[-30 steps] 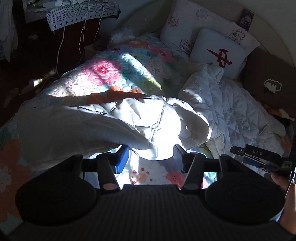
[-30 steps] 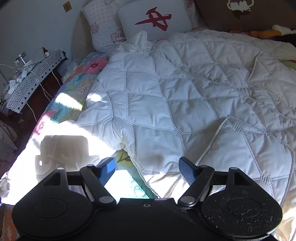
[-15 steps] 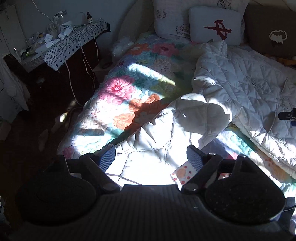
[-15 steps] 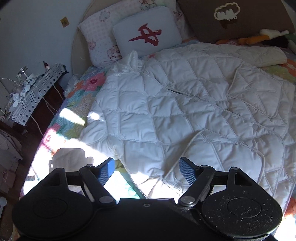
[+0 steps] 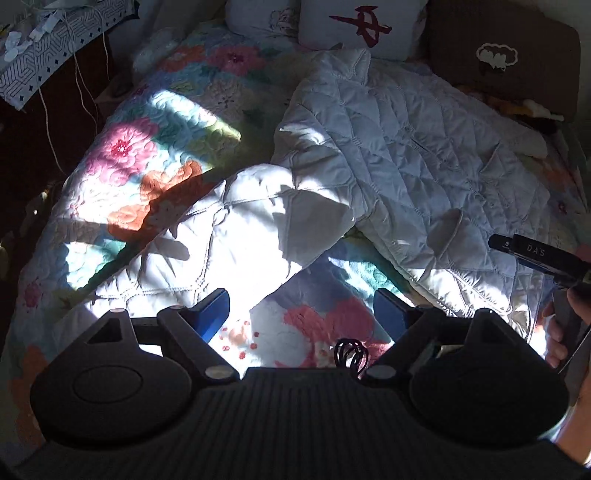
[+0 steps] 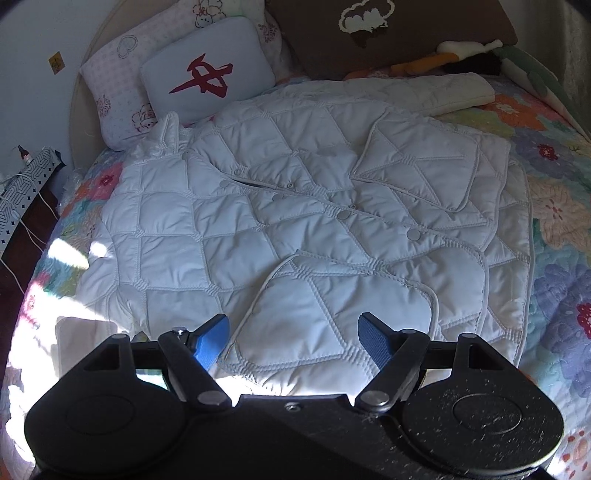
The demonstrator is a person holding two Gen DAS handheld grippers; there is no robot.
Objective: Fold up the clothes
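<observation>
A white quilted jacket (image 6: 303, 229) lies front-up on the floral bedspread (image 6: 554, 206), buttoned, collar toward the pillows. One sleeve (image 5: 221, 236) stretches out to the left in bright sunlight. My left gripper (image 5: 301, 314) hangs open above the bedspread just below that sleeve, with nothing between its blue pads. My right gripper (image 6: 293, 339) stands open over the jacket's lower hem and pocket (image 6: 332, 314), holding nothing. The right gripper's body (image 5: 535, 254) and the hand on it show at the right edge of the left wrist view.
Pillows (image 6: 207, 77) and a brown cushion (image 6: 388, 33) line the headboard. A folded cream cloth (image 6: 454, 92) and a soft toy (image 6: 469, 51) lie beyond the jacket. A bedside table (image 5: 55, 40) with cables stands at the left, the dark floor below it.
The left gripper let go of the sleeve, opened wide and drew back and up. The right gripper slid over the jacket toward its hem, staying open.
</observation>
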